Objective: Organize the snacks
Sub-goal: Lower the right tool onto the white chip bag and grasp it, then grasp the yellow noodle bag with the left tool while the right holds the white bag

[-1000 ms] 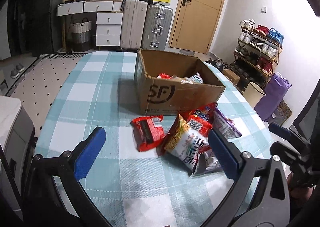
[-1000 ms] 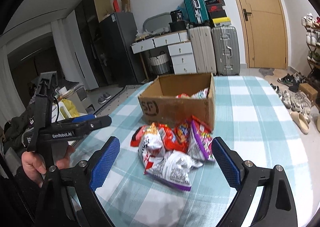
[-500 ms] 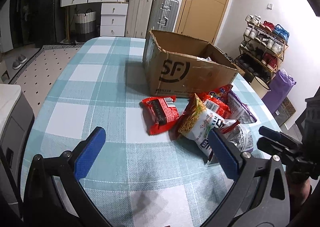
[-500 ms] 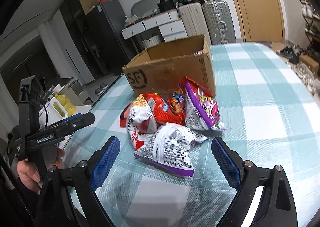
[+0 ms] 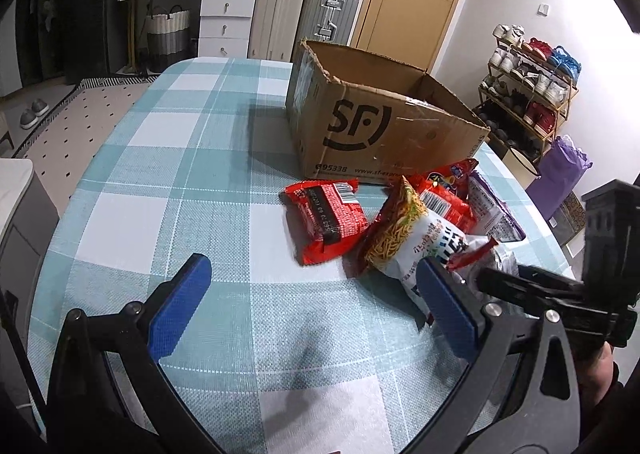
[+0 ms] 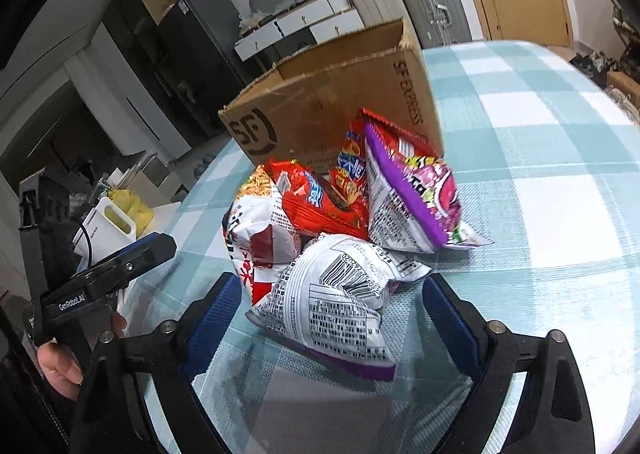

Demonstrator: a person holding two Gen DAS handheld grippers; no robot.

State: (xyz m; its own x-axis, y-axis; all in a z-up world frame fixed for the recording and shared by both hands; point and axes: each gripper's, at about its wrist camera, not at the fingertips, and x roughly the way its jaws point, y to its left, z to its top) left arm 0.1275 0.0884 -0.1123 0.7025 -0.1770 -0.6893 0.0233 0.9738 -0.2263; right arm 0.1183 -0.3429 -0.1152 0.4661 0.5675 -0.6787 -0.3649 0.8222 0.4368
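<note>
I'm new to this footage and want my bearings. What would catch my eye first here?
A bright heap of snack packets on the checked tablecloth, just in front of an open cardboard box. The right gripper is closing around the nearest white packet; the left gripper is open over bare cloth.

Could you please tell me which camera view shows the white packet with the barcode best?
The right wrist view: the white barcode packet lies whole between the closing right tool. The left wrist view shows only a sliver.
</note>
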